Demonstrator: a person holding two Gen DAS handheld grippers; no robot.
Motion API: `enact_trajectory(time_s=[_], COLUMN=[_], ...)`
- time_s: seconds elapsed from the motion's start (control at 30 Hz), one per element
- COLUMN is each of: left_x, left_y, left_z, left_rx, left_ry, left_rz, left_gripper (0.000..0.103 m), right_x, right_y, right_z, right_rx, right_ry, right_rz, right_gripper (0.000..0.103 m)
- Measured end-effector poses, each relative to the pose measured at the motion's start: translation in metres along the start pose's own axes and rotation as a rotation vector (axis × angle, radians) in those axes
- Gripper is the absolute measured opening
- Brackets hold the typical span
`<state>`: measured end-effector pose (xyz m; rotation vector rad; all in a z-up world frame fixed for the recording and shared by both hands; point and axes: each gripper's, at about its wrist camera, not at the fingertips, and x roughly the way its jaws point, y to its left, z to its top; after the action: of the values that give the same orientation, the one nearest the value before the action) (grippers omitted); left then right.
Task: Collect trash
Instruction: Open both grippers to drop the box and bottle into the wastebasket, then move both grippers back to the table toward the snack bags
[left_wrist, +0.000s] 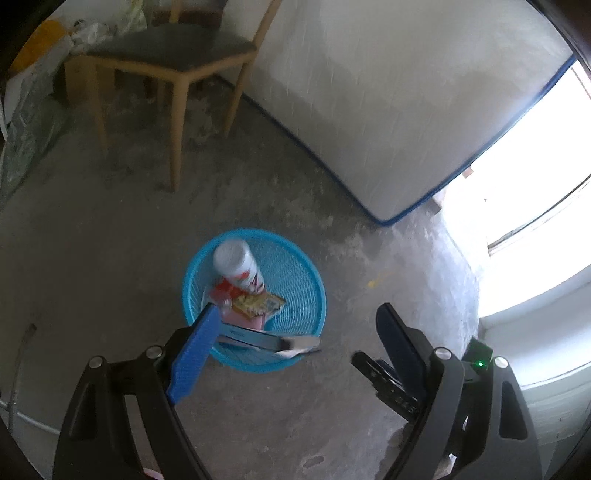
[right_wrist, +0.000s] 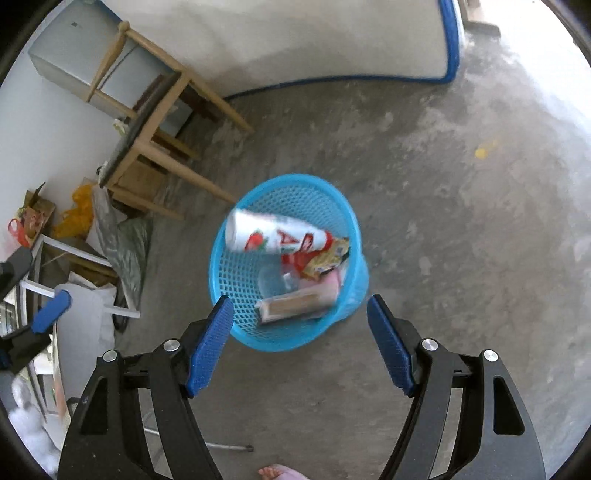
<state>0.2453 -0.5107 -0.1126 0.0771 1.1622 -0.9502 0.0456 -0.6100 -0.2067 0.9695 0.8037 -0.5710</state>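
Observation:
A blue mesh wastebasket (left_wrist: 295, 273) (right_wrist: 236, 273) stands on the concrete floor. In it lie a white and red bottle (left_wrist: 238, 264) (right_wrist: 273, 234), a yellow snack wrapper (left_wrist: 258, 303) (right_wrist: 327, 258), pink packaging (right_wrist: 325, 286) and a flat dark box (left_wrist: 255, 338) (right_wrist: 295, 304) resting at the near rim. My left gripper (left_wrist: 299, 314) is open and empty above the basket's near side. My right gripper (right_wrist: 299, 306) is open and empty just above the basket's near rim. The left gripper also shows at the right wrist view's left edge (right_wrist: 48, 314).
A wooden chair (left_wrist: 166, 62) (right_wrist: 155, 122) stands beyond the basket. A white mattress with blue trim (left_wrist: 369, 92) (right_wrist: 314, 40) leans behind it. Bags and clutter (right_wrist: 74, 229) lie by the left wall. A bare foot (right_wrist: 280, 472) is at the bottom edge. A bright window (left_wrist: 535, 184) is right.

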Motion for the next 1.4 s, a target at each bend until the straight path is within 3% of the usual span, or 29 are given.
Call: enact_trajectory(time_s=[0.23, 0.37, 0.53, 0.67, 0.83, 1.0, 1.07, 1.23, 1.4], left_x=[-0.095, -0.171, -0.273, -0.345, -0.438, -0.503, -0.519, -0.542, -0.529], left_y=[-0.008, -0.010, 0.002, 0.021, 0.071, 0.126, 0.144, 0.170, 0.186], left_z=[-0.002, -0.012, -0.036, -0.067, -0.138, -0.230, -0.268, -0.359, -0.408], left_rx=[0.034, 0.042, 0.032, 0.027, -0.002, -0.124, -0.184, -0.320, -0.399], left_ry=[-0.173, -0.285, -0.456, -0.545, -0.667, -0.737, -0.751, -0.811, -0.801], left_rz=[-0.049, -0.105, -0.131, -0.131, -0.019, 0.176, 0.255, 0.366, 0.432], left_gripper=[0.084, 0.091, 0.096, 0.097, 0.097, 0.097, 0.097, 0.097, 0.097], right_x=[-0.044, -0.081, -0.120, -0.146, -0.176, -0.181, -0.177, -0.169, -0.160], right_y=[0.005, 0.017, 0.039, 0.066, 0.099, 0.132, 0.150, 0.204, 0.256], right_z=[-0.004, -0.013, -0.031, -0.052, -0.080, -0.102, -0.113, -0.147, -0.190], right_rx=[-0.078, -0.139, -0.218, -0.304, -0.407, -0.506, -0.553, -0.699, -0.778], right_ry=[-0.103, -0.170, -0.234, -0.264, -0.268, -0.168, -0.117, -0.006, 0.146], right_rz=[0.000, 0.011, 0.050, 0.101, 0.226, 0.352, 0.388, 0.468, 0.602], right_gripper=[0.071, 0.071, 0.071, 0.071, 0.072, 0.072, 0.072, 0.072, 0.072])
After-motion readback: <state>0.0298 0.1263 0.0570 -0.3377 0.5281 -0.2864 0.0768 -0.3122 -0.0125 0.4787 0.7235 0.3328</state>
